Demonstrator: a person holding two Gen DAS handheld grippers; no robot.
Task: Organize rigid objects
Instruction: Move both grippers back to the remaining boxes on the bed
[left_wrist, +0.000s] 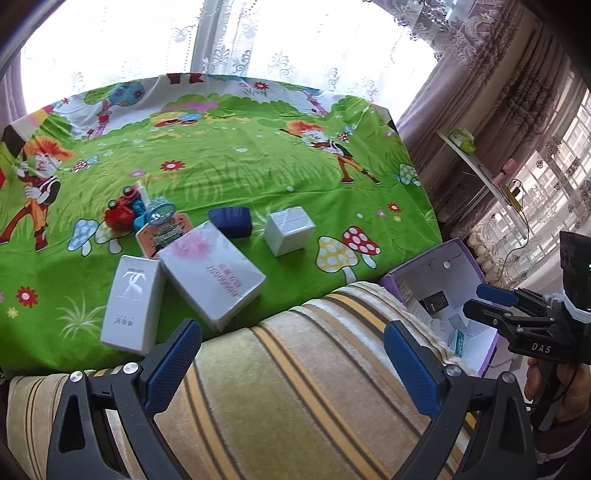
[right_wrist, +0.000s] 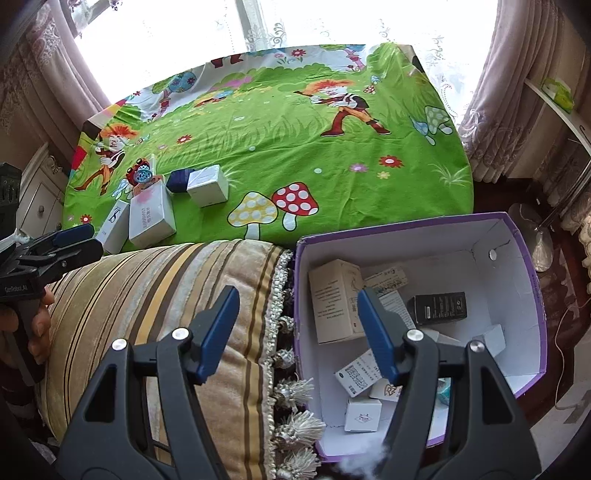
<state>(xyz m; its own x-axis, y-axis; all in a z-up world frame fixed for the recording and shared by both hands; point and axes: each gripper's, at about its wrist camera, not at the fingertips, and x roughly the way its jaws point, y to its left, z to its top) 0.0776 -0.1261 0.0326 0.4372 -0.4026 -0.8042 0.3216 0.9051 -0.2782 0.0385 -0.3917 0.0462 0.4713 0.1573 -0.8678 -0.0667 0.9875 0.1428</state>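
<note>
Both your tongs, left (left_wrist: 291, 347) and right (right_wrist: 295, 325), stood apart and empty. Several boxes (left_wrist: 212, 271) lay grouped on the green bedsheet (left_wrist: 258, 166), others already in the purple bin (right_wrist: 532, 280). They looked light, stiff, slick-wrapped; gripping across the narrow sides seemed best.

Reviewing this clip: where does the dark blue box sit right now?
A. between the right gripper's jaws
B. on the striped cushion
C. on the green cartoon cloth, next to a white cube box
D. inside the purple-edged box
C: the dark blue box lies on the green cartoon cloth beside the white cube box.
</note>
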